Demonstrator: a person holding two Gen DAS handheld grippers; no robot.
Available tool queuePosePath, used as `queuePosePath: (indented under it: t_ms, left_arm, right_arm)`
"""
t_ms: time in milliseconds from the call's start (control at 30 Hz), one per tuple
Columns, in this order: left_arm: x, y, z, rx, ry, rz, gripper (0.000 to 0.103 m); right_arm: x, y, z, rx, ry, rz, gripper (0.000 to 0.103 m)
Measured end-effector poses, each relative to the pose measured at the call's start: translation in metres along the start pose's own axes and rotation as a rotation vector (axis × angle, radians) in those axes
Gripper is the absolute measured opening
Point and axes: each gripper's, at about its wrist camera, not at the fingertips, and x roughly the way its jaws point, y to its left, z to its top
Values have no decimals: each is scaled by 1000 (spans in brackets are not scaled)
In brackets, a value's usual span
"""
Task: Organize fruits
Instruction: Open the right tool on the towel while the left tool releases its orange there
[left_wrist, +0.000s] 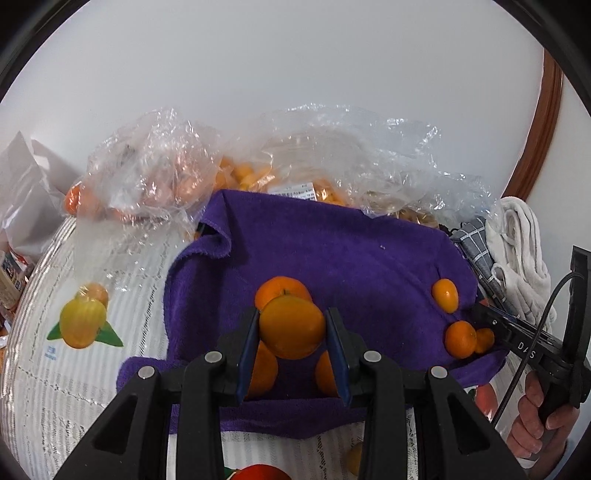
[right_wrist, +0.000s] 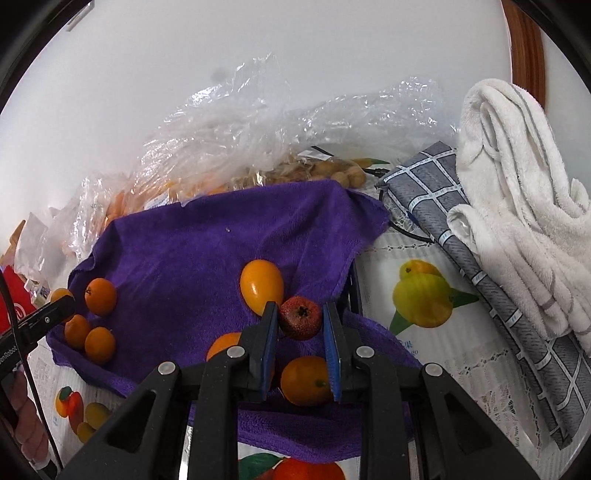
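Fingers (left_wrist: 251, 350) of the left gripper (left_wrist: 291, 339) clamp an orange kumquat (left_wrist: 291, 326), pads touching both sides, above three more orange fruits on the purple towel (left_wrist: 332, 251). Right gripper (right_wrist: 300, 328) fingers (right_wrist: 334, 354) straddle a small red, rough-skinned fruit (right_wrist: 300, 322); left pad touches, a narrow gap shows on the right, so grip cannot be confirmed.

Writing: "DAS" in white on the right gripper's body in the left view; a white printed label (left_wrist: 291, 192) on the far bag, unreadable.

Surface: white lace tablecloth (left_wrist: 44, 369) printed with fruit pictures; white wall behind, wooden frame far right.

Surroundings: crumpled clear plastic bags (left_wrist: 155, 166) of orange fruit along the far edge; grey checked cloth (right_wrist: 491, 266) and white towel (right_wrist: 517, 192) to the right. An oval yellow-orange fruit (right_wrist: 261, 286) lies just beyond the red one.
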Motion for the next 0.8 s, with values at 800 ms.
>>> queuePosePath:
  t_ms: [800]
  left_arm:
    - [11, -17, -12, 65, 34, 10, 34]
  right_arm:
    - [-9, 10, -5, -52, -14, -4, 41]
